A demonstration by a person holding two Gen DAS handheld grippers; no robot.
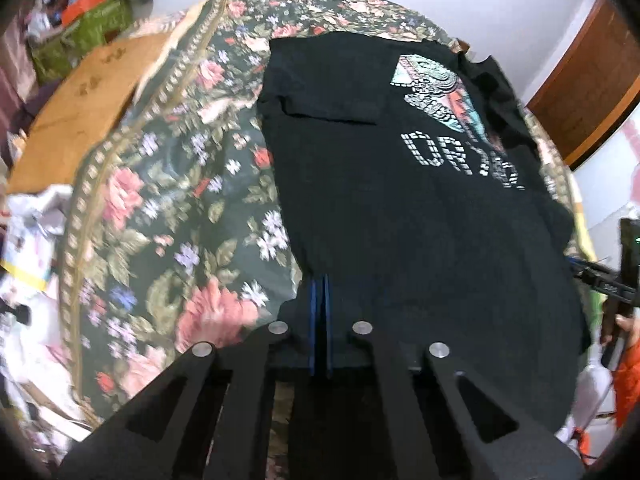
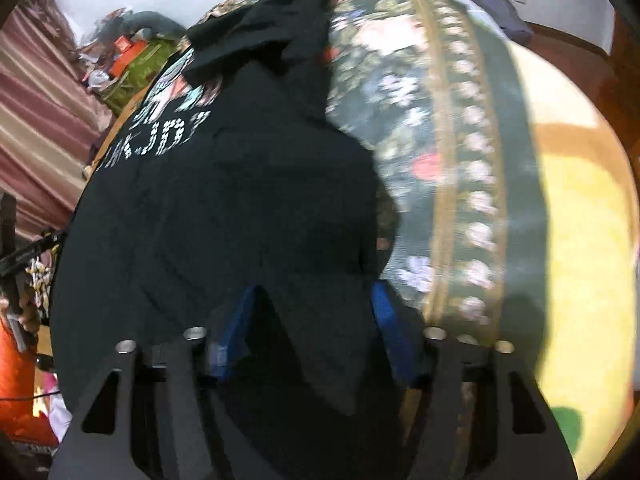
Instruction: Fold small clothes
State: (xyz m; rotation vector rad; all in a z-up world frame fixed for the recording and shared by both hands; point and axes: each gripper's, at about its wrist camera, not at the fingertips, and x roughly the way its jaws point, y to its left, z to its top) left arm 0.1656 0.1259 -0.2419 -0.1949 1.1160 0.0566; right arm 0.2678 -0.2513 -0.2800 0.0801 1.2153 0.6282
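Observation:
A black T-shirt [image 1: 400, 216] with a teal-and-red print and white dotted letters lies spread on a floral bedspread [image 1: 172, 208]. My left gripper [image 1: 320, 280] is shut on the shirt's near hem, its blue pads pressed together. In the right wrist view the same shirt [image 2: 224, 208] fills the left and middle, one sleeve folded over at the far end. My right gripper [image 2: 314, 300] is open, its blue pads wide apart, with a flap of the shirt's near hem lying between them.
The bedspread [image 2: 440, 168] covers a bed with a yellow sheet [image 2: 580, 240] at its right side. A cardboard sheet [image 1: 88, 100] and cluttered boxes [image 1: 84, 20] lie to the left. The other gripper and hand [image 1: 616, 280] show at the right edge.

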